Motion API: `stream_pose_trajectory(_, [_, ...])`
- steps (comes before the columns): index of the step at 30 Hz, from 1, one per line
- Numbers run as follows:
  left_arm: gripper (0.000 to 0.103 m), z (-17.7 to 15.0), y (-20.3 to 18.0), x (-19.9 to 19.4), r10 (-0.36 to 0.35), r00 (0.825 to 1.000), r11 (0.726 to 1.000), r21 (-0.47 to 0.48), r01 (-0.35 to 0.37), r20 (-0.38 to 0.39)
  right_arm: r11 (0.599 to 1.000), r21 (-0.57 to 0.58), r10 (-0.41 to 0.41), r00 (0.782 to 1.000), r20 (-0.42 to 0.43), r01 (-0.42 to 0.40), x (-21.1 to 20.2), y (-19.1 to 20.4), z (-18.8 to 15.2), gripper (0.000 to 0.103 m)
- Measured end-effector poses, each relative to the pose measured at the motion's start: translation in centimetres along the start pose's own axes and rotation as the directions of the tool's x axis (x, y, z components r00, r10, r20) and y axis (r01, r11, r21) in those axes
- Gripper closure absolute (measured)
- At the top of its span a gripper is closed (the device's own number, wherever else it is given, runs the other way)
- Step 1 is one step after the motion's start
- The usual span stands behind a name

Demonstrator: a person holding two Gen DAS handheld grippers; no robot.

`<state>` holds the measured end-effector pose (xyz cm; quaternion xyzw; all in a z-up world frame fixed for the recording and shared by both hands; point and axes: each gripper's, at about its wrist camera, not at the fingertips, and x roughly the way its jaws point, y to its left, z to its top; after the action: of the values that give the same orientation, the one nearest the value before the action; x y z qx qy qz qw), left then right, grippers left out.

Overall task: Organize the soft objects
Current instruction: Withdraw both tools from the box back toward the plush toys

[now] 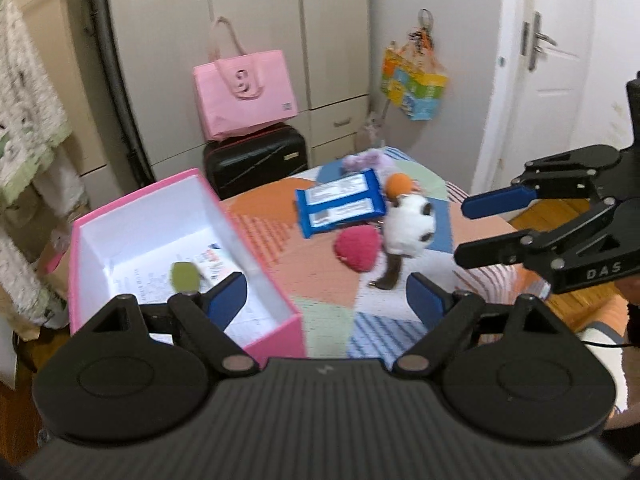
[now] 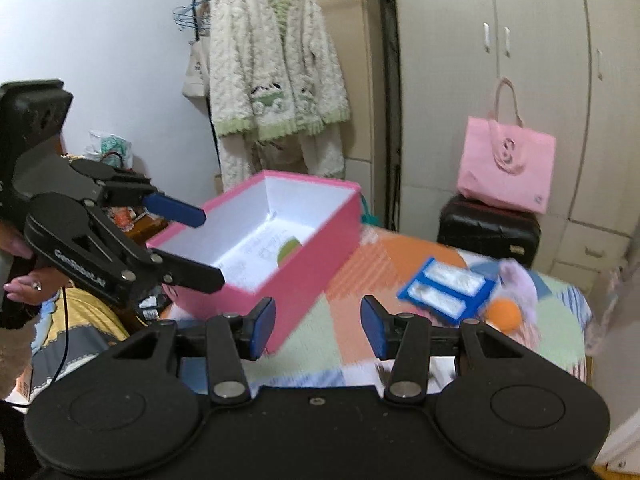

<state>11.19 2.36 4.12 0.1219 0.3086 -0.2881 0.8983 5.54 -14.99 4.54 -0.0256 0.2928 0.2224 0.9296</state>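
While both grippers hover empty with jaws spread, the left gripper (image 1: 326, 298) wide above the pink box (image 1: 280, 280) and the right gripper (image 2: 318, 326) narrower, the soft toys (image 1: 404, 224) lie on the patchwork table (image 1: 320, 320) beside the box.

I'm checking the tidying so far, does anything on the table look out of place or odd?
Only mildly: the soft toys, a red pouch, a white plush and an orange ball, lie jumbled around a blue packet, outside the pink box. Only a green item lies inside. Nothing looks spilled or damaged.
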Motion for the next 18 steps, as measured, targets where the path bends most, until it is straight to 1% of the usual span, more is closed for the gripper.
stream_pose_trajectory(5, [0.016, -0.9, -2.6, 1.8, -0.030, 1.000, 0.999, 0.021, 0.030, 0.000, 1.000, -0.014, -0.025, 0.999, -0.020, 0.025, -0.1, -0.4, -2.9, 0.048])
stream_pose_trajectory(9, [0.017, -1.1, -4.2, 3.9, -0.026, 1.000, 0.999, 0.022, 0.026, -0.004, 0.998, -0.033, -0.052, 0.999, -0.016, 0.051, 1.1, -1.1, -4.7, 0.046])
stream_pose_trajectory(13, [0.019, -1.0, -5.3, 6.1, -0.006, 1.000, 1.000, 0.016, 0.006, 0.010, 0.997, 0.009, -0.074, 0.997, 0.000, 0.074, 2.1, -3.4, -5.4, 0.046])
stream_pose_trajectory(16, [0.019, -0.8, -5.5, 7.8, 0.023, 0.999, 1.000, 0.005, -0.023, 0.024, 0.996, 0.065, -0.069, 0.997, 0.024, 0.068, 2.4, -6.0, -5.7, 0.046])
stream_pose_trajectory(18, [0.019, -0.5, -5.4, 9.2, 0.037, 0.999, 0.999, -0.025, -0.036, 0.034, 0.993, 0.099, -0.073, 0.996, 0.041, 0.069, 2.7, -7.4, -5.6, 0.046])
